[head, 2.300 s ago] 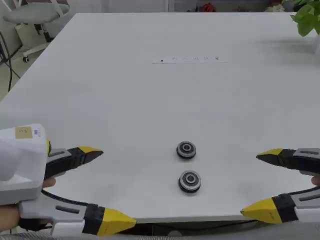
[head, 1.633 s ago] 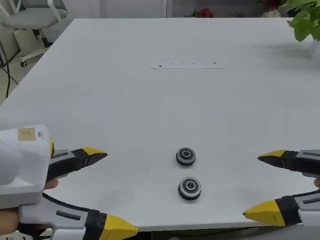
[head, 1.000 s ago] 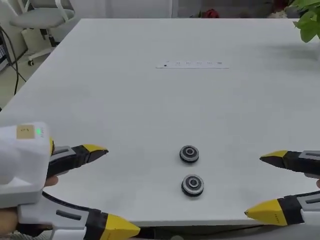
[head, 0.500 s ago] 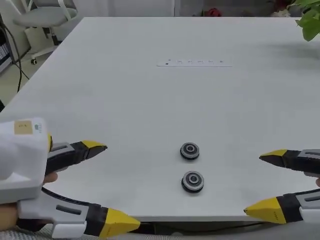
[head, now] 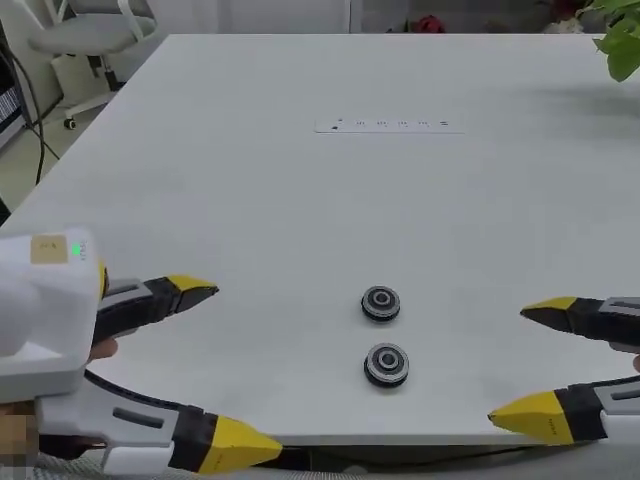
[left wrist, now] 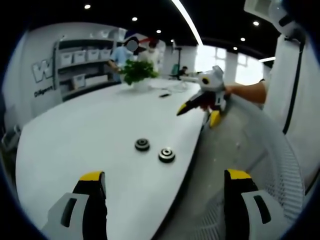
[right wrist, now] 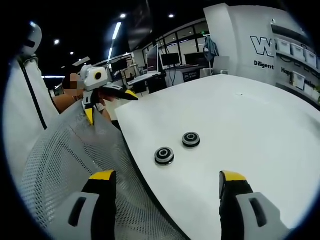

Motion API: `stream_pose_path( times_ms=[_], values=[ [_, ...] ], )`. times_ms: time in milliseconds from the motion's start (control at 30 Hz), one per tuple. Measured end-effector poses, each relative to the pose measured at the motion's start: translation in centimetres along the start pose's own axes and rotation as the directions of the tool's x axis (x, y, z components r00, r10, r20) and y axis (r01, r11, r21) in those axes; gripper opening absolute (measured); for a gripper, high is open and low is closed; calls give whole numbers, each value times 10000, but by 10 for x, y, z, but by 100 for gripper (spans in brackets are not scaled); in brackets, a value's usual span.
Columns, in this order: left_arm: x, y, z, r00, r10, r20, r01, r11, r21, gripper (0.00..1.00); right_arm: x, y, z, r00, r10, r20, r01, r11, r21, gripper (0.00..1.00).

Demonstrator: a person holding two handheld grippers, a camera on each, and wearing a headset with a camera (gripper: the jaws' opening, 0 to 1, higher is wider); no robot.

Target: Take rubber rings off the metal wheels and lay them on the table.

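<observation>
Wheels (head: 381, 303) (head: 386, 364), round and metallic, dot smooth table (head: 300, 200).

The bench (head: 300, 200) was smooth, matt white. The far wheel (head: 380, 303) and near wheel (head: 386, 364) showed bright metal hubs within dull black rubber.

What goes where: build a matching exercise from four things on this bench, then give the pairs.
1. nearer black-ringed metal wheel
2. yellow-tipped left gripper
3. green leafy plant
4. yellow-tipped right gripper

A. far right corner
B. open, left of the farther metal wheel
C. closest to the white table front edge
D. open, right of that wheel

Pairs: 1-C, 2-B, 3-A, 4-D.
</observation>
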State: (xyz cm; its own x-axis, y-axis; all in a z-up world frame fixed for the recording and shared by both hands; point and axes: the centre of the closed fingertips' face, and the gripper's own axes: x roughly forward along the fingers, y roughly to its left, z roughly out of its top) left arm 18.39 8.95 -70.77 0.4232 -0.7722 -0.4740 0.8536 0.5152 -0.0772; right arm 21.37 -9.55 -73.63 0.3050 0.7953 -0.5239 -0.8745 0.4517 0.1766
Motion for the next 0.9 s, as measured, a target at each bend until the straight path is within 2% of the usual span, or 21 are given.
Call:
stream_pose_path(
  times_ms=[367,667,900],
  values=[
    [6,1,18,9997,-212,149,205,9987,460,100,3,-5,13,9993,-124,360,125,9999,-5,81],
    [10,2,37,9980,-402,484,364,9964,769,100,8,-4,36,9974,-70,710,89,9996,-256,81],
    [14,4,61,9956,-517,787,419,9917,1213,100,16,-5,53,9962,39,865,11,9983,-576,81]
  ],
)
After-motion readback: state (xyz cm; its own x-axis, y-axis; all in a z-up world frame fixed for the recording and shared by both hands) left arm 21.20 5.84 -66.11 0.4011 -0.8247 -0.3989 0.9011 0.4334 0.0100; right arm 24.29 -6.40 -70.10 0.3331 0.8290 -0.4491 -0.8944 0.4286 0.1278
